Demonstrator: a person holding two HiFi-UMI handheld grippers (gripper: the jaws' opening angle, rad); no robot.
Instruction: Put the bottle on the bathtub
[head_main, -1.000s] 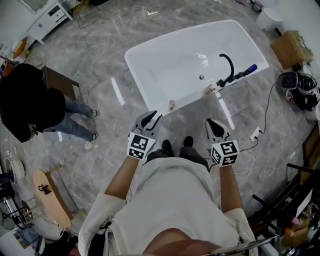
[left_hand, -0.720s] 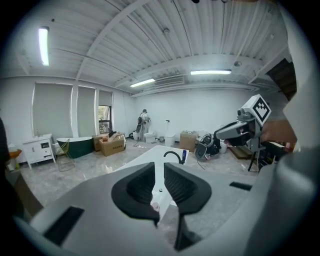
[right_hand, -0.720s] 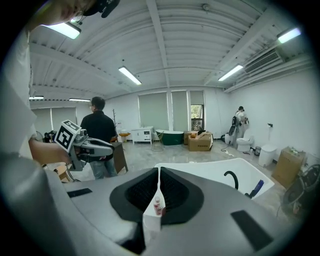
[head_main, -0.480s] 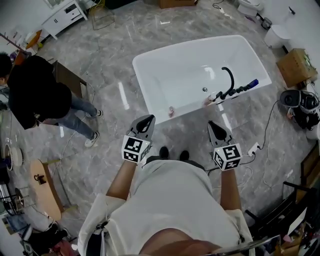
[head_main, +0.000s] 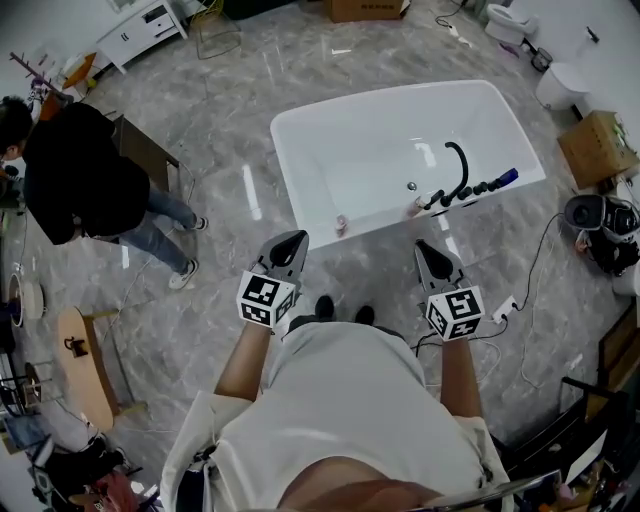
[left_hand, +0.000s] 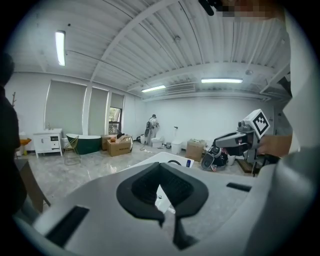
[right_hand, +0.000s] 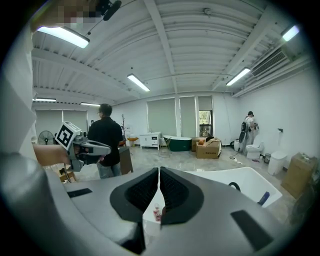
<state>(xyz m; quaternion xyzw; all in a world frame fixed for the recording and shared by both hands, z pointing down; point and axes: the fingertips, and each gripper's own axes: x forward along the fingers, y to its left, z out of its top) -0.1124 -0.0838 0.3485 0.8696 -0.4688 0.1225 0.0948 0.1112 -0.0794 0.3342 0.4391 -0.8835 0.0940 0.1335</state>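
The white bathtub (head_main: 300, 170) stands on the marble floor ahead of me. A small white bottle with a pink label (head_main: 341, 223) is upright on its near rim, and it shows through the jaw gap as the bottle (right_hand: 157, 212) in the right gripper view. A black faucet (head_main: 458, 163) curves over the tub's right rim, with a blue item (head_main: 504, 178) beside it. My left gripper (head_main: 290, 246) (left_hand: 160, 167) and right gripper (head_main: 432, 256) (right_hand: 159, 171) are held in front of my body, short of the tub. Both are shut and empty.
A person in black (head_main: 80, 170) stands at the left beside a dark cabinet (head_main: 145, 150). A wooden stool (head_main: 85, 370) is lower left. A cardboard box (head_main: 598, 145), black gear (head_main: 600, 218) and a power strip with cable (head_main: 503, 308) lie at the right.
The view has shifted, so the tub and bottle sit lower and further right in the picture. Both grippers stay shut in front of my body, the left one slightly lower.
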